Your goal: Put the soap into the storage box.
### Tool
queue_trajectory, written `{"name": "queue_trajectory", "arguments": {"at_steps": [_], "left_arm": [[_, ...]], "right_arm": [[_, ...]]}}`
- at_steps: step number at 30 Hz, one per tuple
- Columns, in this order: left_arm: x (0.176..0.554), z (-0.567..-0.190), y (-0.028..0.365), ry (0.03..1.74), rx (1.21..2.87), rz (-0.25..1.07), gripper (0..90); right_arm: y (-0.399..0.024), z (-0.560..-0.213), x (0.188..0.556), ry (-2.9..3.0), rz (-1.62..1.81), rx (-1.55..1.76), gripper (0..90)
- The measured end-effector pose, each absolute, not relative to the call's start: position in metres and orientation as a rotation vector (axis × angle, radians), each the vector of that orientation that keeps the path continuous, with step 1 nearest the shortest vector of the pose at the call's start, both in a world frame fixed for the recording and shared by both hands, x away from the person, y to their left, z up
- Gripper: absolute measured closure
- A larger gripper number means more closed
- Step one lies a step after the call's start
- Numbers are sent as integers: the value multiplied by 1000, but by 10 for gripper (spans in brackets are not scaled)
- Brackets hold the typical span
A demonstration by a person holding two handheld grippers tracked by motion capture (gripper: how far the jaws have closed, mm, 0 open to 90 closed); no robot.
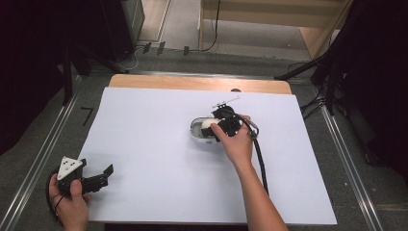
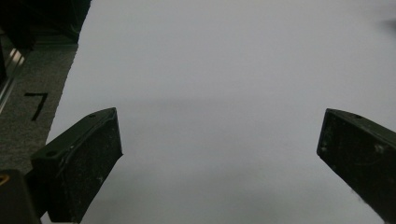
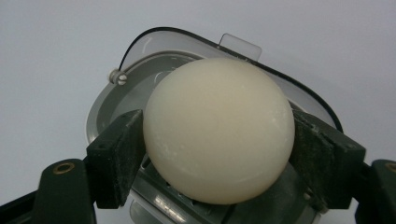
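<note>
Forearms enter from the near edge. Left gripper (image 1: 98, 175) rests low at the table's (image 1: 144, 159) near-left corner, jaws spread wide. Farther in, right gripper (image 3: 217, 144) reaches mid-table, pads apparently touching a cream egg (image 3: 218, 130) above its grey slicer tray (image 3: 100, 109).

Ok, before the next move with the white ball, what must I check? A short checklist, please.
1. Right gripper pads touch the white ball on both sides: ok.
2. Ball is over the grey container: ok.
3. Clear lid is open: ok.
4. Ball already rests on the container's floor: cannot tell.
5. Left gripper is open, holds nothing and is far from the container: ok.
</note>
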State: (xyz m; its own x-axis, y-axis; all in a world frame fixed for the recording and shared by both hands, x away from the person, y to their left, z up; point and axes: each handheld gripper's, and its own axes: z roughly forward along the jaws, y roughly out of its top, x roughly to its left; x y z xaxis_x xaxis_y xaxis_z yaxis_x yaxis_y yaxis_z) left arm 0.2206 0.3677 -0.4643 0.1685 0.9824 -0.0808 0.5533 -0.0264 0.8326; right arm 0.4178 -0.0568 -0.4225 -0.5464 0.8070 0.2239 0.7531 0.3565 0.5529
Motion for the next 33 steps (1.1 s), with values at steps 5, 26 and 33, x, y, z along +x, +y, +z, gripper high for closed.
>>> {"name": "queue_trajectory", "arguments": {"at_steps": [5, 26, 33], "left_arm": [[221, -464, 368, 1479, 1681, 709, 3], [221, -464, 367, 1480, 1685, 707, 3], [221, -464, 367, 1479, 1687, 708, 3]], "right_arm": [[-58, -423, 417, 2515, 959, 1455, 229], [-70, -408, 406, 2462, 1028, 1443, 205], [-77, -401, 398, 2447, 1047, 1429, 200]]}}
